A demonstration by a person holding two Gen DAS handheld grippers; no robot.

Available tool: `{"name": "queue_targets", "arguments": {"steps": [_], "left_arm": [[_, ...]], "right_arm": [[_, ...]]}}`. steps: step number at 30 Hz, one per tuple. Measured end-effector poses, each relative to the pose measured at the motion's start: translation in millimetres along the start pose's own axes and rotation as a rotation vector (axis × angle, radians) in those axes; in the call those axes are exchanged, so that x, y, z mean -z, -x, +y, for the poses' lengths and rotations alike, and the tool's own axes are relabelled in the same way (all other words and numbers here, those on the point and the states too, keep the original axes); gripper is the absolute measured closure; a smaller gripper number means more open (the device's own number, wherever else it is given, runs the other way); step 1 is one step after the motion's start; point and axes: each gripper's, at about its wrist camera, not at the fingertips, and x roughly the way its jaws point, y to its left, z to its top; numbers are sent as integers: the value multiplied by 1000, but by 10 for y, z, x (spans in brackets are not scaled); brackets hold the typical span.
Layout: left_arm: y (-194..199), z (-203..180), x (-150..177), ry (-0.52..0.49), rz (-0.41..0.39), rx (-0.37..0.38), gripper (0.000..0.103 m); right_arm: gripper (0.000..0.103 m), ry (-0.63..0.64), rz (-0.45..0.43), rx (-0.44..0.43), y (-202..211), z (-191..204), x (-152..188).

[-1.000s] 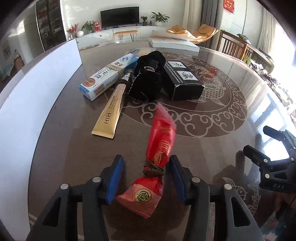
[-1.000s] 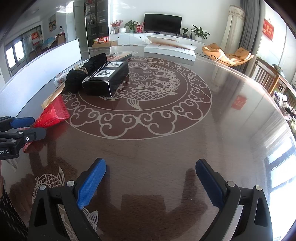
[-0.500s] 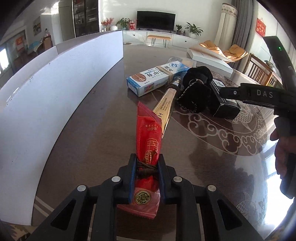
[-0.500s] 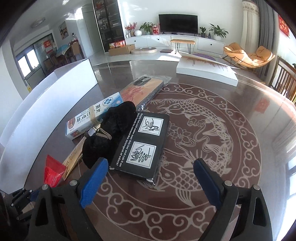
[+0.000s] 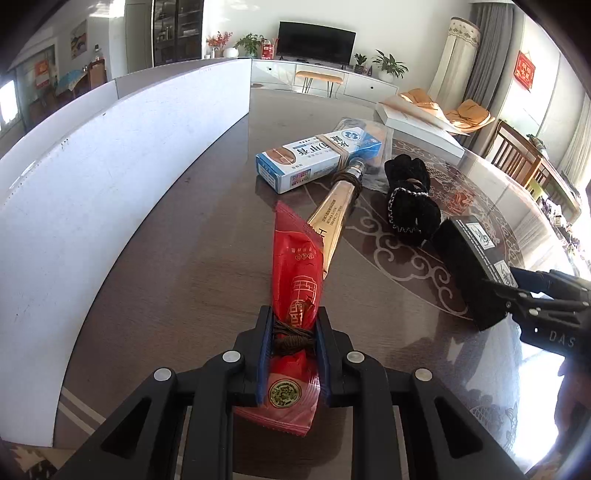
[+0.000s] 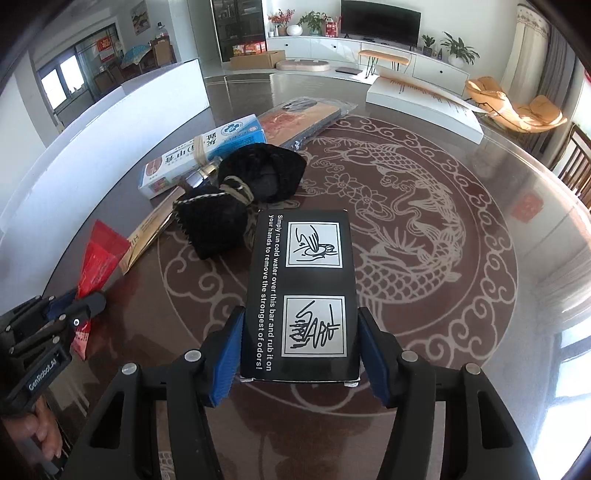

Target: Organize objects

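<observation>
While both tools work the table (image 5: 192, 266):
Left gripper (image 5: 293, 356): pinching red packet (image 5: 295, 280).
Right gripper (image 6: 299, 354): closing around black box (image 6: 303, 295), pads not touching.
Left edge: white board (image 5: 92, 177).

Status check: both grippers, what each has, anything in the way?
Left gripper shut on red packet. Right gripper closing around black box, pads not quite pressing yet. Black pouch sits against the box's far left corner.

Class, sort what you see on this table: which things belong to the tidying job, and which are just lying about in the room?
Job:
red packet, held in left tongs
black box, right tongs closing round it
gold tube
blue-white carton
black pouch

Lying about:
television
orange chair
white board
</observation>
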Motion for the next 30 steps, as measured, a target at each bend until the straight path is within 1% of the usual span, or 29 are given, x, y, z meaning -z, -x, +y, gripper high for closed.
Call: {"name": "queue_targets", "arguments": {"steps": [3, 4, 5, 6, 7, 8, 9, 10, 11, 13, 14, 15, 16, 18, 19, 30], "left_arm": [[-5, -4, -7, 5, 0, 3, 80], [-6, 0, -6, 7, 1, 11, 78], [-1, -7, -2, 5, 1, 24, 72], [1, -25, -1, -3, 3, 32, 59], [-1, -55, 6, -19, 5, 24, 50], [-14, -90, 18, -38, 14, -10, 29], [-28, -113, 30, -53, 21, -47, 22], [-46, -128, 30, -63, 28, -70, 22], [-58, -124, 37, -66, 35, -77, 21], [-61, -134, 44, -75, 35, -87, 21], [-63, -141, 50, -81, 37, -93, 18], [-69, -140, 55, -82, 40, -92, 13], [-75, -133, 56, -80, 44, -95, 10], [-92, -108, 57, -68, 51, -101, 1], [-101, -97, 56, -62, 56, -107, 0], [-121, -108, 69, -57, 45, -103, 0]], "right_arm": [[43, 31, -15, -19, 169, 198, 305], [39, 35, -26, -20, 195, 243, 368], [33, 42, -27, -10, 189, 276, 405], [20, 52, -24, 10, 152, 304, 418], [15, 61, -22, 30, 111, 323, 426], [15, 64, -21, 42, 66, 340, 429], [14, 63, -17, 46, 28, 352, 432], [13, 54, -30, 33, 11, 342, 426], [11, 44, -34, 26, -7, 330, 420], [4, 32, -46, 31, -31, 316, 411], [2, 27, -50, 33, -42, 306, 414], [0, 20, -52, 37, -54, 294, 422], [0, 20, -66, 37, -49, 291, 437], [0, 18, -89, 37, -41, 292, 462], [0, 18, -91, 39, -45, 293, 459], [0, 20, -91, 38, -63, 300, 440]]}}
